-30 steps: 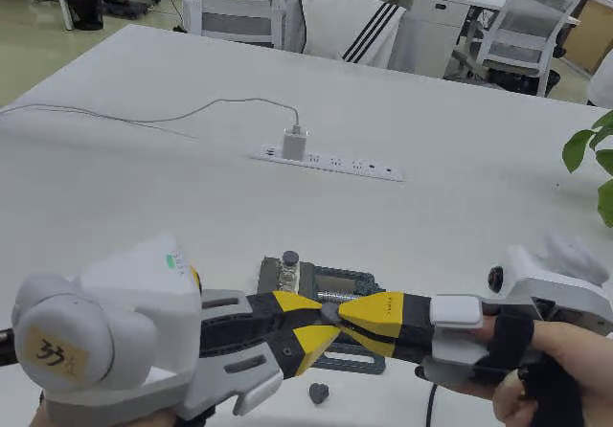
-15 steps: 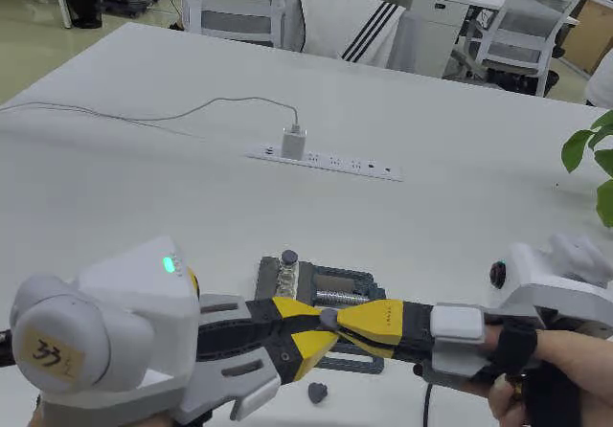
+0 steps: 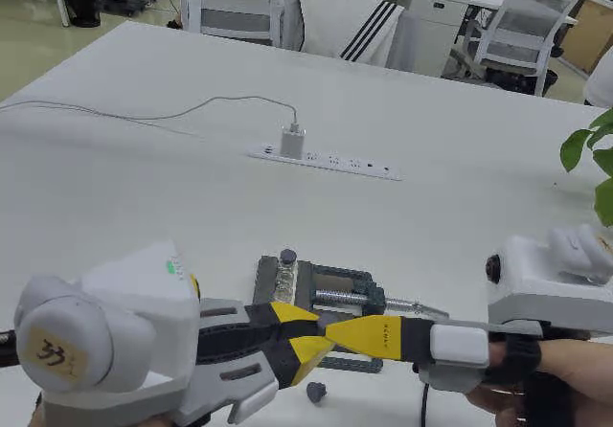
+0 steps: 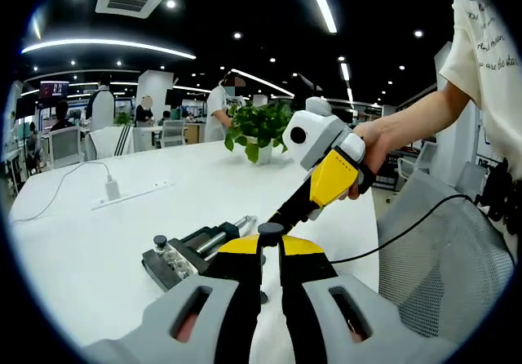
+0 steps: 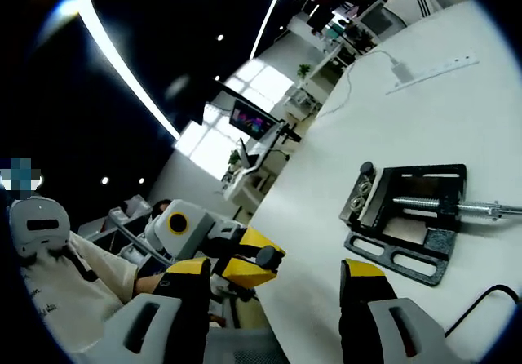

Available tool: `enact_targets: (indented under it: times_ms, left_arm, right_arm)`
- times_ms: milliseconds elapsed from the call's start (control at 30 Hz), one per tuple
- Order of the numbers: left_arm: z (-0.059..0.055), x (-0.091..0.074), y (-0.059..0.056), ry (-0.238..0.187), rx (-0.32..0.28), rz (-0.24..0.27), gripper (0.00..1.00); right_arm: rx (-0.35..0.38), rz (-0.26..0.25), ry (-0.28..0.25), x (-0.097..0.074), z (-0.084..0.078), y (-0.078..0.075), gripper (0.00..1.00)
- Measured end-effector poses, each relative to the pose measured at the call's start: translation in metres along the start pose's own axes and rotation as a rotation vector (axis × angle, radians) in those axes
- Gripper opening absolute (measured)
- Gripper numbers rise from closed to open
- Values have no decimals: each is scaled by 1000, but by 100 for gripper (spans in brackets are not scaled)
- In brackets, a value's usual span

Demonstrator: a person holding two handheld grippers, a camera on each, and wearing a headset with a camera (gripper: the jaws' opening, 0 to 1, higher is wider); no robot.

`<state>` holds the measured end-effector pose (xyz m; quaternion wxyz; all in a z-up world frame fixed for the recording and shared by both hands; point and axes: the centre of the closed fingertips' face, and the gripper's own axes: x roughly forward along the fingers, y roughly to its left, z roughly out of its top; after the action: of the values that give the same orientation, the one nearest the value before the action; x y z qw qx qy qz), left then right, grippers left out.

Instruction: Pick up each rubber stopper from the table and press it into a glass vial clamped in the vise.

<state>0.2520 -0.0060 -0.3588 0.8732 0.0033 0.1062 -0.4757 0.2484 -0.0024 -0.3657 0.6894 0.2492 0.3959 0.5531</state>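
Over the white surface [image 3: 144, 188] the two grippers meet tip to tip, just in front of the vise [image 3: 330, 288]. The right gripper [image 3: 337, 332] has its jaws spread wide. The left gripper [image 4: 270, 248] pinches the held stopper [image 4: 270, 230], so a hand-over looks just finished and the pressing falls to the left. Compared with a second ago, both sit lower, uncovering the vise screw [image 3: 412, 304]. The clamped vial [image 3: 287, 276] already wears a fitted stopper [image 3: 288, 256]. A loose stopper [image 3: 316, 392] lies on the surface nearby.

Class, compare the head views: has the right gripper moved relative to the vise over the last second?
Yes. The right gripper has shifted lower in the head view, toward the near side, uncovering the vise screw it overlapped earlier.
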Motion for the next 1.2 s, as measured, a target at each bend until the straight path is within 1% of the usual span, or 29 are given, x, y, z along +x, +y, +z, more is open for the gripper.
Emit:
enact_targets:
  times_ms: [67, 100, 167, 267, 367, 433, 500, 567, 600, 633, 700, 733, 800, 867, 1033, 1067, 1200]
  left_arm:
    - [-2, 0, 0, 6, -6, -3, 4]
    - [-3, 0, 0, 8, -7, -4, 4]
    - [-5, 0, -1, 13, -14, -10, 4]
    - [-7, 0, -2, 21, -15, -14, 4]
    - [-10, 0, -4, 30, -19, -23, 4]
    - [-11, 0, -5, 37, -18, -28, 4]
    - [-13, 1, -5, 43, -20, -30, 4]
    - [-14, 1, -5, 48, -18, -33, 4]
    - [-15, 1, -5, 51, -16, -34, 4]
    - [-15, 1, -5, 54, -15, -36, 4]
    - [-16, 2, -5, 57, -15, -38, 4]
    - [-17, 2, -6, 62, -17, -41, 4]
    - [-19, 2, -6, 68, -15, -43, 4]
    - [-20, 3, -6, 70, -17, -45, 4]
    - [-23, 3, -8, 85, -14, -53, 4]
    - [-24, 4, -9, 90, -12, -56, 4]
    - [-26, 5, -10, 98, -7, -60, 4]
  right_arm:
    - [-52, -14, 13, -1, 1, -1, 65]
    - [-66, -18, 20, -1, 0, -1, 67]
    - [-115, -27, 31, 0, 1, -1, 72]
    - [-191, -20, 65, -1, 0, 1, 74]
    - [-223, -18, 88, 1, -1, 5, 77]
    - [-275, -18, 118, 1, -3, 6, 78]
    - [-312, -20, 148, 2, -6, 7, 80]
    - [-349, -23, 177, 1, -6, 4, 81]
    - [-369, -24, 193, 1, -7, 4, 81]
    - [-411, -27, 214, 1, -7, 2, 81]
    - [-445, -35, 249, 1, -10, 4, 80]
    - [-481, -23, 259, 0, -9, 5, 80]
    - [-476, -21, 277, 0, -9, 7, 77]
    - [-499, -19, 286, 0, -8, 8, 77]
    - [-581, -23, 364, -1, -11, 11, 73]
    - [-616, -19, 402, -3, -13, 11, 71]
    - [-666, -23, 455, -3, -13, 11, 69]
